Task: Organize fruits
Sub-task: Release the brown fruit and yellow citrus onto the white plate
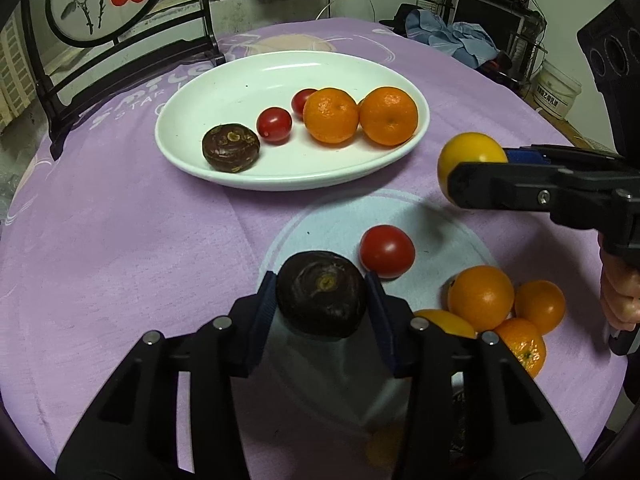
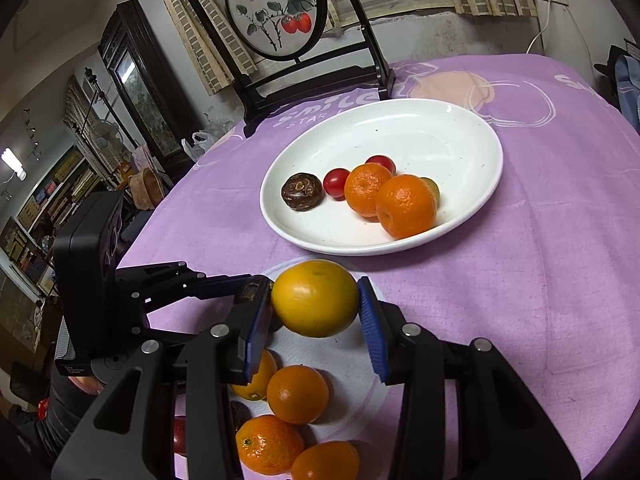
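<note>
Your left gripper (image 1: 321, 300) is clenched on a dark brown water chestnut (image 1: 321, 294), both blue pads pressed against its sides, held above the purple tablecloth (image 1: 120, 240) on the near side of the table. Your right gripper (image 2: 316, 300) is grasping a yellow-orange citrus fruit (image 2: 315, 298) between its pads; in the left wrist view that same fruit (image 1: 470, 160) hangs to the right of the white oval plate (image 1: 192, 120), clear of the cloth.

The plate sits toward the far side of the table and already carries a second water chestnut (image 1: 231, 148) at its left end, then two cherry tomatoes (image 1: 274, 125), then two mandarins (image 1: 331, 115) touching one another at the right end. From the right wrist view a small greenish fruit (image 2: 432, 189) peeks out behind the nearer mandarin.

Loose on the cloth near you, a larger red tomato (image 1: 387, 251) lies just right of and beyond your left gripper's chestnut. Further right sits a cluster of small oranges (image 1: 482, 297), packed against each other, with a yellow one (image 1: 448, 322) partly hidden by your left gripper's finger.

At the far left edge of the table stands a black-framed round screen painted with persimmons (image 2: 276, 12).
</note>
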Available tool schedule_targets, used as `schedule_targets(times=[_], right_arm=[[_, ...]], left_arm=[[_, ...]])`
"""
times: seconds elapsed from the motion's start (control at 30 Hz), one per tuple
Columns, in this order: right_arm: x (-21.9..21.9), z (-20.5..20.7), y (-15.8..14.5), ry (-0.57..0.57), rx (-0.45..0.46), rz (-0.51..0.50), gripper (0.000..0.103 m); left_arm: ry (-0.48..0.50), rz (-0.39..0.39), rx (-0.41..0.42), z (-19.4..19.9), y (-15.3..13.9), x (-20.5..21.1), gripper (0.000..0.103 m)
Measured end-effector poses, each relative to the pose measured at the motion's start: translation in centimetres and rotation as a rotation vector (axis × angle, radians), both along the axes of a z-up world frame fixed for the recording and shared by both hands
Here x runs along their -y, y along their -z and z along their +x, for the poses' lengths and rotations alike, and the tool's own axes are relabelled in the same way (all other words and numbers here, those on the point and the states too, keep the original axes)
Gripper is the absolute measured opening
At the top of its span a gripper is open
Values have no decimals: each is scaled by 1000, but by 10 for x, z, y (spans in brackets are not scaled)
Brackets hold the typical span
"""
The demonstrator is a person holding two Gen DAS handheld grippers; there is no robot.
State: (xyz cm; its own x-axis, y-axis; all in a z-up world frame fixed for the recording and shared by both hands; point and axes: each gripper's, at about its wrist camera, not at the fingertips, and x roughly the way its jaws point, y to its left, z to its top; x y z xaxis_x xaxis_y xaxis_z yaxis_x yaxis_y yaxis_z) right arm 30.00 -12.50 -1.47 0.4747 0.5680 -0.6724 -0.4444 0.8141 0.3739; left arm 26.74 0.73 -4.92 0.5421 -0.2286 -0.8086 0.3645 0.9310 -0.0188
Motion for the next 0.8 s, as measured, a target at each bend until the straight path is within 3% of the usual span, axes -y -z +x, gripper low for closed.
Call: schedule_targets(times=[0.2, 0.33, 0.43, 0.6, 0.8], right_arm=[[-4, -2, -3, -23, 14, 3, 43], [9, 2, -20, 67, 139, 59, 43], [18, 16, -28, 159, 226, 48, 43], [37, 61, -13, 246, 142, 104, 43], [42, 84, -3, 299, 165, 78, 43]], left_arm=[[-17, -4, 28, -4, -9, -2, 46], [-74, -94, 56, 6, -29, -8, 46], [-149, -104, 102, 26, -41, -8, 46], [-236, -126, 137, 71, -48, -6, 46], [-298, -94, 141, 104, -40, -4, 45]])
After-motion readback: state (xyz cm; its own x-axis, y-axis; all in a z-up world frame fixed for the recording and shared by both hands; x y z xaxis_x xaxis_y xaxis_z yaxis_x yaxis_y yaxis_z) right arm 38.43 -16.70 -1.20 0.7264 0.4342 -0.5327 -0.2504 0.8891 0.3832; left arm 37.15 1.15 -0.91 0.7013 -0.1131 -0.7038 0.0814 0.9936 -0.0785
